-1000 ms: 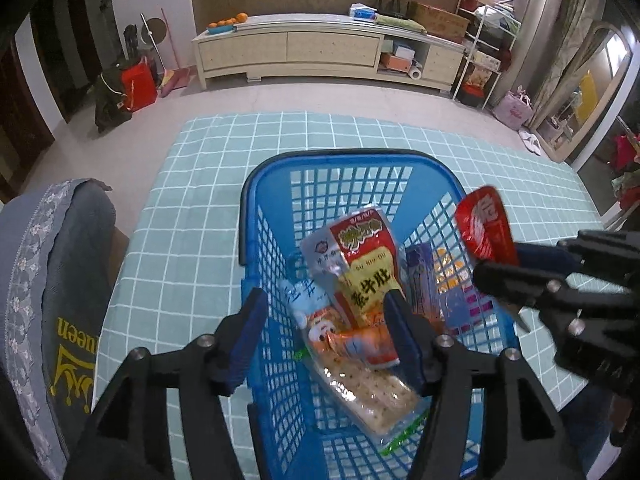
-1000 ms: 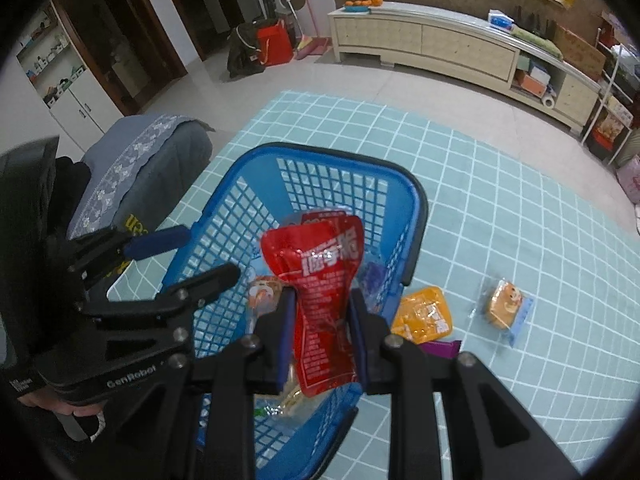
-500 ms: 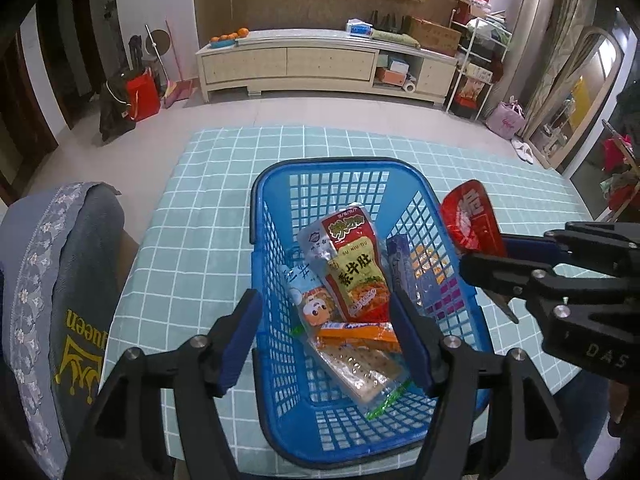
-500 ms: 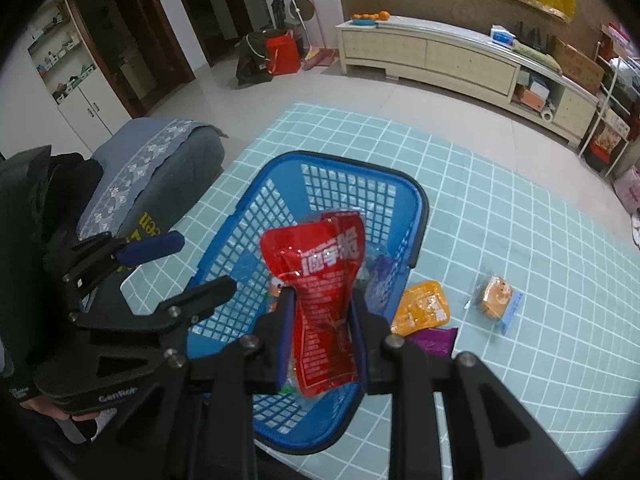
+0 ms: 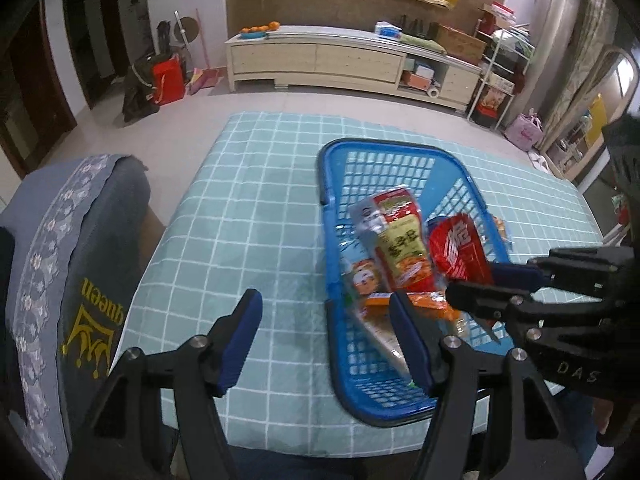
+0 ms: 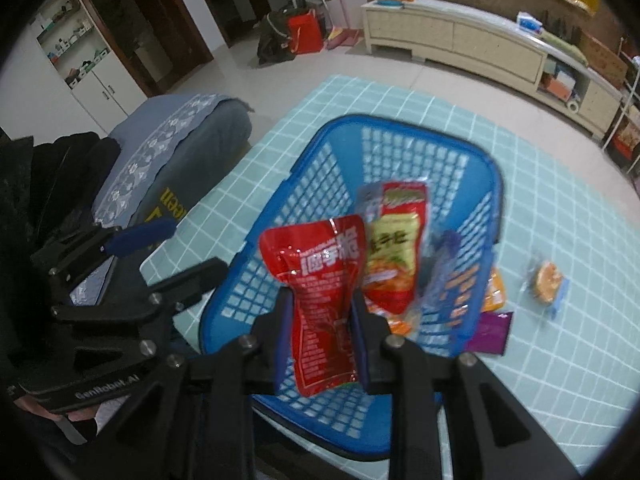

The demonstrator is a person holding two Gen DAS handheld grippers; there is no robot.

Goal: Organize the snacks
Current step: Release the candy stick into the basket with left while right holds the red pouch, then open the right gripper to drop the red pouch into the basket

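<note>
A blue plastic basket (image 5: 332, 168) (image 6: 484, 160) stands on the teal checked tablecloth and holds several snack packets, among them a red-and-yellow packet (image 5: 402, 240) (image 6: 394, 248). My right gripper (image 6: 320, 320) is shut on a red snack pouch (image 6: 324, 280), holding it upright over the basket's near part; the pouch also shows in the left wrist view (image 5: 456, 252). My left gripper (image 5: 326, 324) is open and empty, just left of the basket's near corner.
On the cloth right of the basket lie an orange packet (image 6: 496, 292), a purple packet (image 6: 490, 334) and a small wrapped cake (image 6: 546, 278). A grey-blue covered chair (image 5: 60, 264) stands at the left table edge. A long cabinet (image 5: 344, 60) stands beyond the table.
My right gripper has carried the red pouch from the basket's right rim to over its inside. My left gripper has shifted left, so the basket now sits right of its open fingers.
</note>
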